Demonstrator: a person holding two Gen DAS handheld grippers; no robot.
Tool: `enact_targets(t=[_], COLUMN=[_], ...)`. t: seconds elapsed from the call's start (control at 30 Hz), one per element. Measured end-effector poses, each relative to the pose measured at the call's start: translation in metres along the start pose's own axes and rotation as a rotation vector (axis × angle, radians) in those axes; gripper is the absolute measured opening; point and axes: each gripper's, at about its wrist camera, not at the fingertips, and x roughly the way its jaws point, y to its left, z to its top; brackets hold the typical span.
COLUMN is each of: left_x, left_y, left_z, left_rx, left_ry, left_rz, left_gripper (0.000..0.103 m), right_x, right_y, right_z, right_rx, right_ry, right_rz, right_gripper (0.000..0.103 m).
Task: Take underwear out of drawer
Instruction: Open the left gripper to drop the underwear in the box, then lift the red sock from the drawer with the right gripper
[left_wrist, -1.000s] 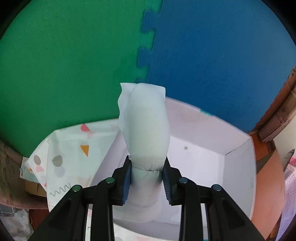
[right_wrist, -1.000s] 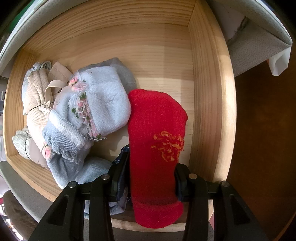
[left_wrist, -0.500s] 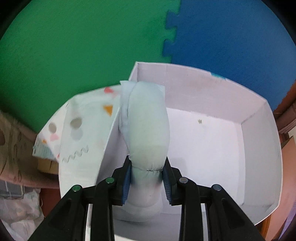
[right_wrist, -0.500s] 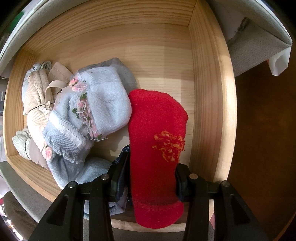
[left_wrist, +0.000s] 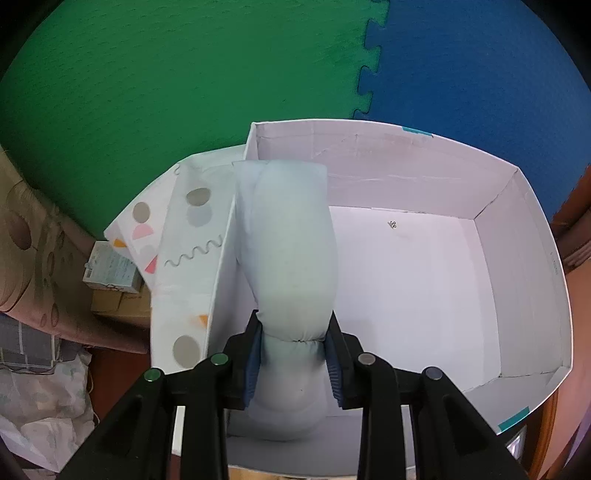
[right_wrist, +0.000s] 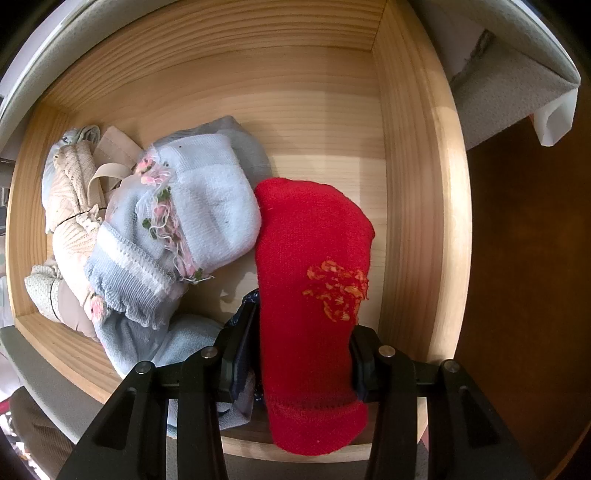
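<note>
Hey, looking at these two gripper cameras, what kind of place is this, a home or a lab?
Most likely a home, perhaps a bedroom. A wooden drawer holds folded underwear and socks, interlocking foam play mats line the background, and household clutter sits beside the white cardboard box.

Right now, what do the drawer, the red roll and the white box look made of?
Drawer: light unfinished-looking wood, likely pine; straight grain lines show on floor and walls.
Red roll: knitted fabric, matte and slightly fuzzy; ribbed stitches and loose orange embroidery threads show.
White box: probably cardboard, smooth matte white inside; creased corners and folded flaps suggest it.
</note>
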Motion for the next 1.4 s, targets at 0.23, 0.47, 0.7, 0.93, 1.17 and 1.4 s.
enact_targets(t=[0.23,0.47,0.7,0.93,1.17,1.4], left_x=[-0.005,-0.007,-0.020,-0.046,-0.079,-0.095], left_y=[0.012,0.006,-0.001,-0.007,0.004,0.031], left_z=[-0.008,-0.006,0.002,-0.005,-0.040,-0.098], left_rx=[-0.020,-0.010,-0.001,0.044,0.082,0.035], left_ry=[0.005,-0.016,-0.047,-0.079,-0.098,-0.089], left_rz=[0.017,0.046,0.037,0.045,0.061,0.058], left_gripper=[0.033,0.038,0.053,0.055,0.055,0.055], right_x=[0.000,-0.001,-0.002,-0.005,-0.008,-0.017], right_y=[0.000,-0.003,-0.008,-0.020,-0.029,-0.043], right_z=[0.000,0.002,0.005,0.006,0.006,0.006], right_rx=[0.000,0.007,0.021,0.028,0.036,0.063], right_ry=[0.000,0.000,-0.003,-0.007,-0.009,-0.038], right_rz=[0.000,0.001,0.002,0.006,0.010,0.036], right_gripper=[0.042,0.042,0.039,0.035,0.033,0.031])
